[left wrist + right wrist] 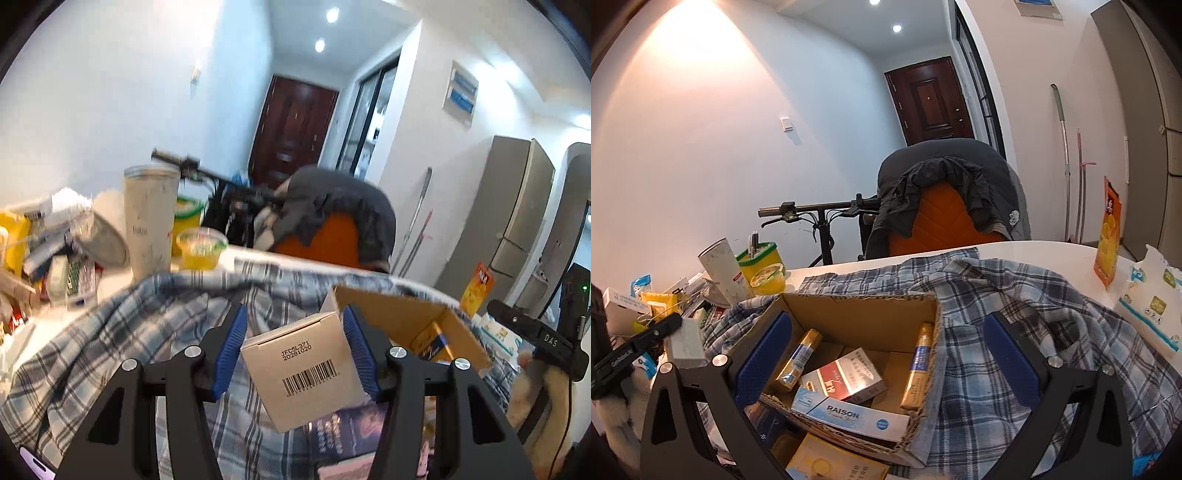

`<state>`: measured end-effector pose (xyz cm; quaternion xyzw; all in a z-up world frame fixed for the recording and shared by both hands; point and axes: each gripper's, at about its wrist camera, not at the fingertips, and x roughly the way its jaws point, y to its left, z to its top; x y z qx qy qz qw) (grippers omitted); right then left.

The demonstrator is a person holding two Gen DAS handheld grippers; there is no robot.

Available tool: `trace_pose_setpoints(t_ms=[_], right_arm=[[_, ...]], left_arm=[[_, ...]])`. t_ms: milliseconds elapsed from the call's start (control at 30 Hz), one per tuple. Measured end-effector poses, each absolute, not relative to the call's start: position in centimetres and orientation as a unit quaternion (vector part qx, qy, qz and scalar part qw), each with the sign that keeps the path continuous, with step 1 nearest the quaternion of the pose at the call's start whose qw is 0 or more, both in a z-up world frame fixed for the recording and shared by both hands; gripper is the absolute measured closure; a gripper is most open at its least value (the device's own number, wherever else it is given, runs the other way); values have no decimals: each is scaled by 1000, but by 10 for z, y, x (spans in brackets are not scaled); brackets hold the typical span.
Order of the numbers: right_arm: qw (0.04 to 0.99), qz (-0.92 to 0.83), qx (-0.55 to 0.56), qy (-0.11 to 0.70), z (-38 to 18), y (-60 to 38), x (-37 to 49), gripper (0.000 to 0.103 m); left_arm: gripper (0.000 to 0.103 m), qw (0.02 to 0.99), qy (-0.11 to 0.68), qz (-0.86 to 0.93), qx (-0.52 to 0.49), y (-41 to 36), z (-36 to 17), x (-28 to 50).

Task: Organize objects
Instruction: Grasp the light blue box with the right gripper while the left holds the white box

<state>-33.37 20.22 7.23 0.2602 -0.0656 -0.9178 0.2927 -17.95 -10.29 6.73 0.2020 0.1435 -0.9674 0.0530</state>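
Observation:
My left gripper [295, 325] is shut on a small white box [303, 365] with a barcode and holds it above the plaid shirt [110, 343], just left of an open cardboard box [402, 321]. In the right wrist view the same cardboard box [857, 314] holds a red pack [846, 380], two gold tubes [918, 369] and a white RAISON box [849, 411]. My right gripper [890, 350] is open and empty, its jaws wide apart over the box's near edge. The left gripper [665, 326] with its white box [689, 343] shows at the far left.
A white table [1052, 247] carries a plaid shirt [1034, 314], a tall white cup [149, 218], a yellow cup [201, 247], a clutter pile [48, 254] at left, an orange snack bag [1108, 243] and a tissue pack [1152, 302] at right. An orange chair with a jacket [945, 184] stands behind.

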Motion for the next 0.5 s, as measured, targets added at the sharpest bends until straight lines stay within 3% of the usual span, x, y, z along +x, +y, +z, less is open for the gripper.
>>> trace_pose_setpoints(t_ms=[200, 500], right_arm=[[276, -922, 264, -66, 76, 217, -339, 0], [266, -922, 271, -77, 79, 227, -339, 0]], left_arm=[[46, 58, 110, -981, 149, -86, 74, -171], [46, 62, 77, -981, 169, -66, 60, -183]])
